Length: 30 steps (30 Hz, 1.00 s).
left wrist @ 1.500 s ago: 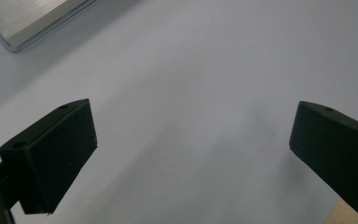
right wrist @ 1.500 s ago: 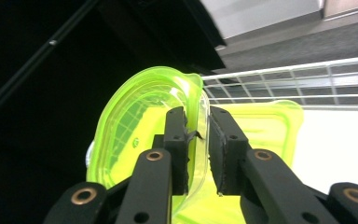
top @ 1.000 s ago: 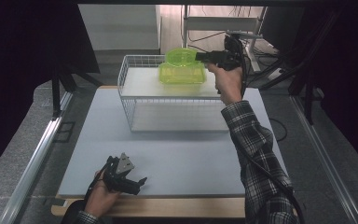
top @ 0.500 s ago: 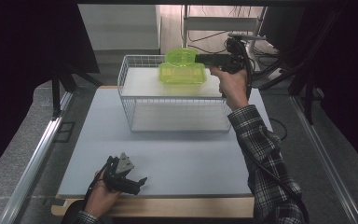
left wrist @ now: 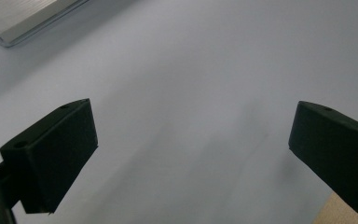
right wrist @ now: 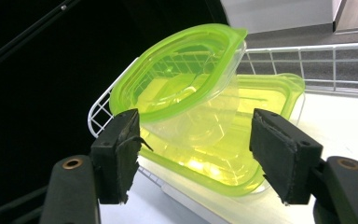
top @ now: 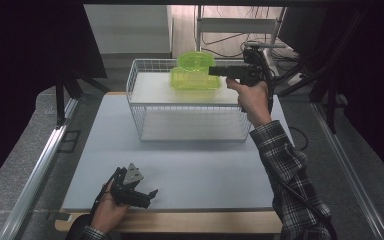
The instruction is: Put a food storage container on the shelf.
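Observation:
Two translucent green containers sit at the back of a white wire basket (top: 190,120). The upper container (top: 195,59) (right wrist: 177,74) leans tilted on the lower one (top: 195,82) (right wrist: 279,88). My right gripper (top: 213,70) (right wrist: 193,135) reaches in level from the right. Its jaws have just been opening and now stand apart on either side of the upper container, open. My left gripper (top: 151,196) (left wrist: 193,135) rests in a hand at the table's front left, open over bare tabletop with nothing between its jaws.
The basket stands at the back middle of the pale grey table (top: 205,165); its wire rim (right wrist: 335,60) runs behind the containers. A metal rail (top: 40,170) lines the left side. Cables and stands (top: 290,65) crowd the back right.
The right gripper's jaws have spread wider around the upper green container, and the right hand has shifted slightly. The left hand and gripper have stayed put.

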### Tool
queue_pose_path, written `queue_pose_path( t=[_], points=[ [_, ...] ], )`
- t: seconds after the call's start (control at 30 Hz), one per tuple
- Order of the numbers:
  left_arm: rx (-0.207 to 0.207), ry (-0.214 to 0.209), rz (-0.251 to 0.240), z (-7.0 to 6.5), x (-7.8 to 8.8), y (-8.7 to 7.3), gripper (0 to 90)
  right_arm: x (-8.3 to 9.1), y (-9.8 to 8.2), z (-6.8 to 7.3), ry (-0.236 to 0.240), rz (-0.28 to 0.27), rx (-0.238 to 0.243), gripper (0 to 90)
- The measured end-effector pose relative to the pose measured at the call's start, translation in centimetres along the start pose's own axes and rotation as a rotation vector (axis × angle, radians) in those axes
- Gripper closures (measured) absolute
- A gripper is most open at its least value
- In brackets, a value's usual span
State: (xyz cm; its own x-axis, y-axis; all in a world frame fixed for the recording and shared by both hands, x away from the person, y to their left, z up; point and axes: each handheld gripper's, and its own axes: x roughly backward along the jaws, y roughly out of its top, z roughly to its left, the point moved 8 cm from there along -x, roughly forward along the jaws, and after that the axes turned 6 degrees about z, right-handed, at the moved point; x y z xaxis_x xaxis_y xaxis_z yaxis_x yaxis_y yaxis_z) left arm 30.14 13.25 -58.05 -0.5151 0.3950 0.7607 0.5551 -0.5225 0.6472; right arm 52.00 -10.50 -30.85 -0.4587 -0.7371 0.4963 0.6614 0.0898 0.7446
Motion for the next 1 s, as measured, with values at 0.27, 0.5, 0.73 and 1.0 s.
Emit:
queue_pose_path(
  t=[0.27, 0.5, 0.73, 1.0],
  points=[
    [-0.003, 0.003, 0.002, 0.0, 0.0, 0.0, 0.9, 0.0, -1.2, 0.4, -0.002, 0.015, 0.044, 28.4],
    [-0.006, 0.007, 0.002, 0.0, -0.1, 0.0, 0.9, 0.1, -2.4, 0.8, 0.003, 0.027, 0.086, 23.5],
    [-0.011, 0.011, 0.005, 0.0, -0.1, -0.1, 0.9, 0.0, -4.1, 0.5, -0.01, 0.045, 0.133, 19.8],
    [-0.014, 0.013, 0.006, 0.0, -0.2, -0.1, 0.9, 0.1, -6.3, 0.6, -0.022, 0.064, 0.193, 15.1]
  ],
)
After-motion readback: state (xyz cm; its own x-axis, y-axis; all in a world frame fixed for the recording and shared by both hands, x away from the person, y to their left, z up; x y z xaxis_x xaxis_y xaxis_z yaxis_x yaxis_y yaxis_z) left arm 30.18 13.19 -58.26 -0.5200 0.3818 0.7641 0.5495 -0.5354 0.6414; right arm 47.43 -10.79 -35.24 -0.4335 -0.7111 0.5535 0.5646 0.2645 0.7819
